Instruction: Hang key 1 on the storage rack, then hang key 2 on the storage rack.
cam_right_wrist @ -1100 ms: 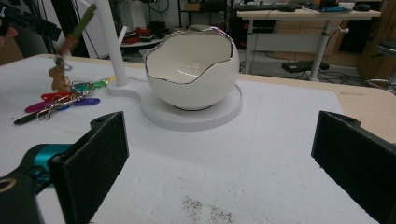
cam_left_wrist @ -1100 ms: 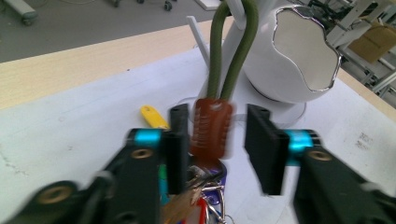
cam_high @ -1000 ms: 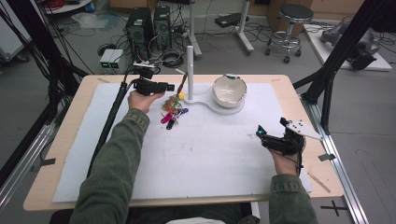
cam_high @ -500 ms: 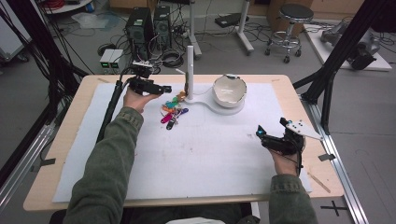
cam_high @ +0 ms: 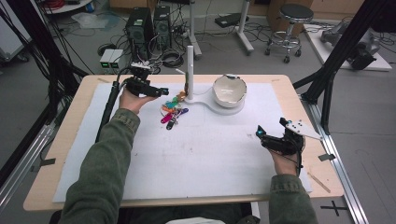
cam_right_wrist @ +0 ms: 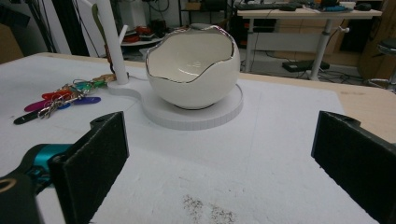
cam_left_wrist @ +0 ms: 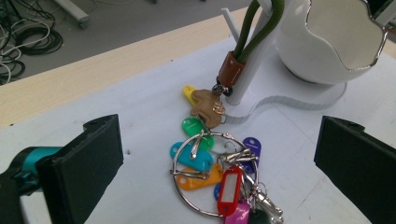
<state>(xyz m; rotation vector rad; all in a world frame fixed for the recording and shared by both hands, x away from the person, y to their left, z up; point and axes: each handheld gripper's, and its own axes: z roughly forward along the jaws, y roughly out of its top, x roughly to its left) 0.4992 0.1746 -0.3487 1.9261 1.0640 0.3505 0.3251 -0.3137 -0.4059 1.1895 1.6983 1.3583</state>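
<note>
A bunch of keys with coloured tags (cam_high: 172, 112) lies on the white mat beside a white post (cam_high: 190, 70). A green strap (cam_left_wrist: 254, 28) with a brown leather end (cam_left_wrist: 229, 70) hangs from the post down to the key ring (cam_left_wrist: 210, 179). My left gripper (cam_high: 161, 91) is open, just left of the keys and above them, which lie between its jaws in the left gripper view. A white egg-shaped bowl (cam_high: 229, 90) sits on the stand's round base (cam_right_wrist: 224, 112). My right gripper (cam_high: 259, 133) is open at the right of the table, facing the bowl (cam_right_wrist: 194, 70) with nothing in it.
A white mat (cam_high: 205, 158) covers most of the wooden table (cam_high: 289, 81). A black cable (cam_high: 106, 112) trails from the left gripper along the left of the mat. A small dark smudge (cam_right_wrist: 205, 210) marks the mat in front of the right gripper.
The left hand has drawn slightly left and its gripper has tipped down toward the keys. The right gripper has not moved.
</note>
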